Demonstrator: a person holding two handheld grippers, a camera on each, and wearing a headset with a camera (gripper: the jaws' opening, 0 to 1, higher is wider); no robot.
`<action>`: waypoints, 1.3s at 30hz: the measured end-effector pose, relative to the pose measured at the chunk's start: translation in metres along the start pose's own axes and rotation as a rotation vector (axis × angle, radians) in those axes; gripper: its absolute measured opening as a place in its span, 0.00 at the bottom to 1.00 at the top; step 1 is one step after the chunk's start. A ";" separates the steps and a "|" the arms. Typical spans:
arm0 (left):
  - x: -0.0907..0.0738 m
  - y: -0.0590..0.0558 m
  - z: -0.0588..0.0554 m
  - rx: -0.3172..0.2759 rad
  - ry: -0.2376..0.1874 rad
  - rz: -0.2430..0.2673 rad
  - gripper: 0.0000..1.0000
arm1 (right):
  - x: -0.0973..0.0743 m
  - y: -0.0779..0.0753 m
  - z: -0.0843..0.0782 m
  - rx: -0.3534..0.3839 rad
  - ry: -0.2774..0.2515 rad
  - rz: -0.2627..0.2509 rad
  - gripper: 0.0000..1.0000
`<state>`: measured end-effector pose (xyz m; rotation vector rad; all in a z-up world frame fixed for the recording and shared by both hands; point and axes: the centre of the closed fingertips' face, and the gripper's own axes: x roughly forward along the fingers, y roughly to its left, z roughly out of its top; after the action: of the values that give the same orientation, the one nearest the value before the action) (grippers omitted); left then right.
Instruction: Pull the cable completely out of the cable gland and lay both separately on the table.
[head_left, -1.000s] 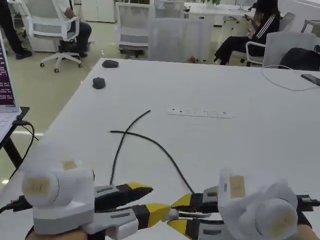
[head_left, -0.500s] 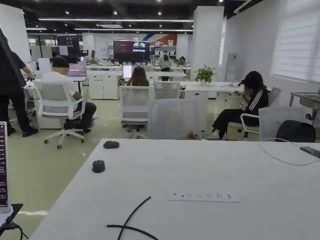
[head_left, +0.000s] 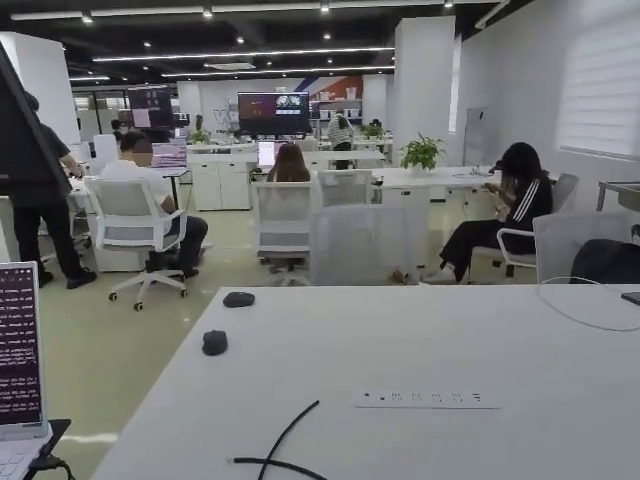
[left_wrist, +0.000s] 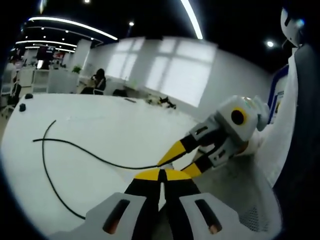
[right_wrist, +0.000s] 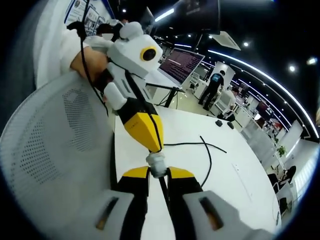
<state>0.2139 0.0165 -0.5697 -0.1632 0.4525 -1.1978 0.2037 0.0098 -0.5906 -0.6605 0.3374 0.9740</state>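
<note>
Evidently the left gripper (left_wrist: 161, 172) pinches the cable (left_wrist: 52, 140) beside the gland (right_wrist: 156, 164), clamped by the right gripper (right_wrist: 157, 173), to pull the 2 apart.

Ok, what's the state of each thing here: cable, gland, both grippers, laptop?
Cable: mostly lying on the table, one end up at the grippers, seemingly still in the gland.
Gland: held, not laid down.
Left gripper: shut on the cable.
Right gripper: shut on the gland.
Laptop: open, screen lit.
</note>
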 end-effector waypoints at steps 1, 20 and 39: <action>0.000 0.000 0.001 -0.007 -0.004 -0.001 0.02 | 0.000 -0.001 0.001 -0.006 -0.004 -0.001 0.12; -0.014 -0.016 0.047 0.103 -0.180 -0.030 0.02 | -0.028 -0.036 0.039 -0.232 -0.047 -0.076 0.12; -0.022 -0.027 0.062 0.032 -0.149 -0.071 0.17 | -0.034 -0.024 0.071 -0.428 -0.082 -0.113 0.12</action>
<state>0.2105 0.0201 -0.4981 -0.2407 0.2986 -1.2522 0.2043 0.0242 -0.5097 -1.0137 0.0142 0.9693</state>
